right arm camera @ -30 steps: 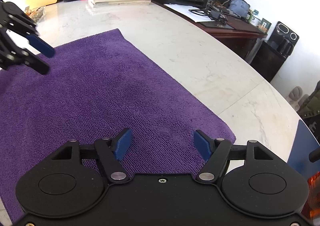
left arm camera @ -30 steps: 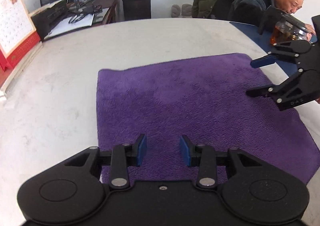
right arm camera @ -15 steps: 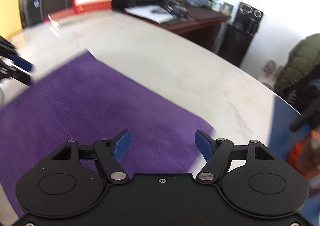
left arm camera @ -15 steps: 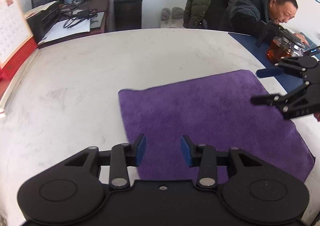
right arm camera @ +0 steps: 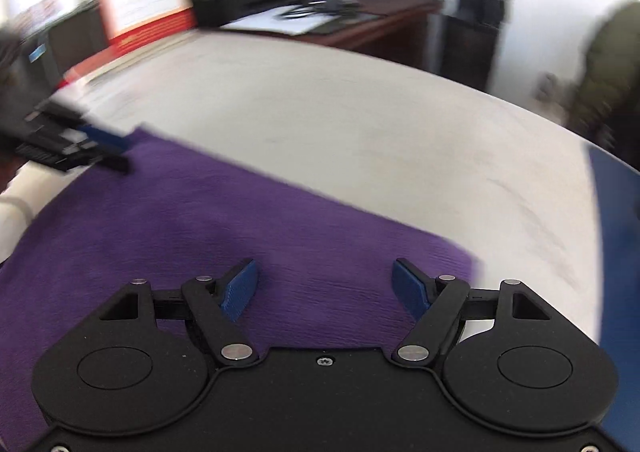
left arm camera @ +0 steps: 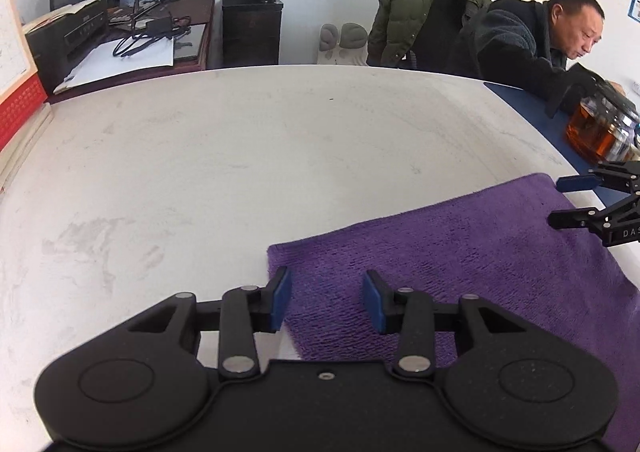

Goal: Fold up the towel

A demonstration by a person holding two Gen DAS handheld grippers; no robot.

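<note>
— The left hand-held gripper (left arm camera: 325, 302) — where does it stand?

— Tilted down over the near left corner of the purple towel (left arm camera: 472, 264), jaws partly apart with nothing between them. Its left pad (left arm camera: 279, 302) sits right at the towel's left edge, the right pad over the pile.

— And the right hand-held gripper (right arm camera: 325, 288)?

— Also angled down, over the towel's far right corner. Its jaws are wide apart and empty — the cloth lies flat beneath them, not pinched. In the left wrist view it shows at the right border (left arm camera: 576, 202), fingers pointing leftward across the towel.

— How does the towel lie?

— Spread flat on the pale desk (left arm camera: 240, 156), unfolded. Its long axis seems to run from one gripper to the other, though the right wrist view is badly blurred, so I'd not swear to it. Beyond the towel a person in a dark jacket (left arm camera: 532, 48) leans over a glass teapot (left arm camera: 600, 132).

— What has changed from a second ago?

— The left gripper then hung over the towel's middle; now it has slid sideways to the left corner, and much more bare desk fills its view. The right one has rolled, so the far edge that ran steeply now lies nearer level.
</note>
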